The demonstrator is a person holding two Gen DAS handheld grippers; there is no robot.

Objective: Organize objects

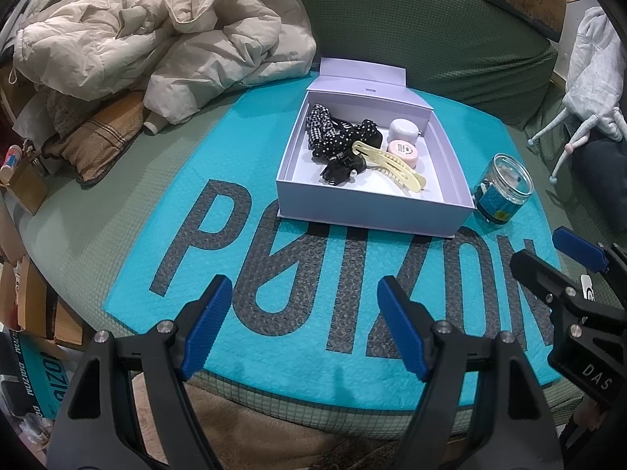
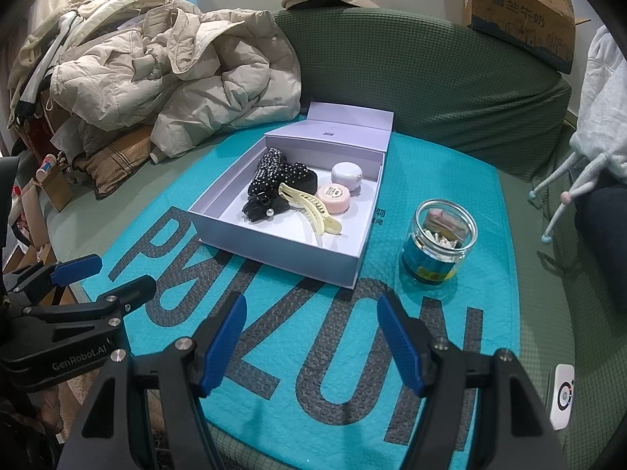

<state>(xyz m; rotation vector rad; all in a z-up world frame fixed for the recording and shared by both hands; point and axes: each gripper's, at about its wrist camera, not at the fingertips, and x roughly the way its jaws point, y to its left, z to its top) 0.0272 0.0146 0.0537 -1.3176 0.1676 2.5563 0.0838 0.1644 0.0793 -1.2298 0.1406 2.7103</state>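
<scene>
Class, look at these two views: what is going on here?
A person holds two grippers over a teal mat. The left gripper and right gripper are both open and empty. Hair accessories and two small tins lie in the open box; a lidless glass jar stands beside it.

The teal mailer (image 2: 352, 352) lies bare between both claws and the open lavender box (image 2: 282, 246), so the near approach is clear. A glass jar (image 2: 439, 243) stands just right of the box, leaving a narrow gap between them. Behind, the raised lid (image 2: 348, 117) and sofa back (image 2: 431, 70) block the way, and a heaped beige jacket (image 2: 176, 78) crowds the left, perhaps touching the box's far corner.
</scene>
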